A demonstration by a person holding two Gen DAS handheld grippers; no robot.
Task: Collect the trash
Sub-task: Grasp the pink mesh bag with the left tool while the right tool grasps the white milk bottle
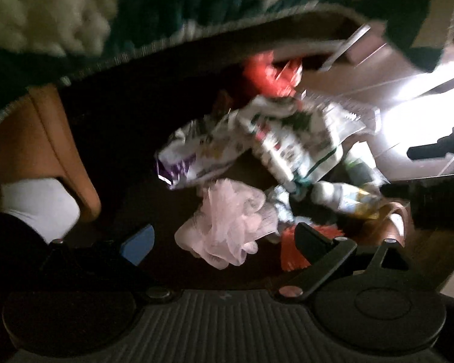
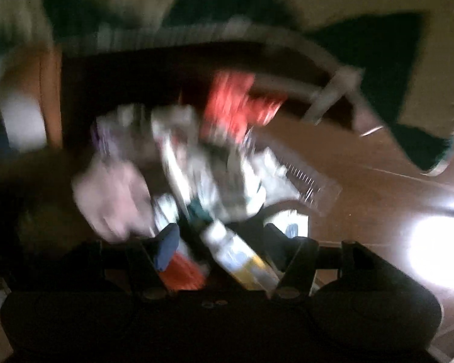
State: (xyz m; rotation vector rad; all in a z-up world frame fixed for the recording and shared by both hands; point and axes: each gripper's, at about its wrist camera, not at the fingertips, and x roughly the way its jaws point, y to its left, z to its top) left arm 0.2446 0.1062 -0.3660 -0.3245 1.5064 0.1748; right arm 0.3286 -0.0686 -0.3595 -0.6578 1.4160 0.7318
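Left wrist view, left claw spread wide around pink mesh pouf.

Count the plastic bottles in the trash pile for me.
1 that I can make out: a white bottle with a yellow label, lying at the pile's near right edge. Others may be buried under the wrappers.

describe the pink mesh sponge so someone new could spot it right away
Start at the pile of wrappers and bottles on the wooden floor beside the green rug. At the pile's near edge, just ahead of the left tongs, sits the pink mesh sponge. It is the only pale, frilly ball among flat printed packets.
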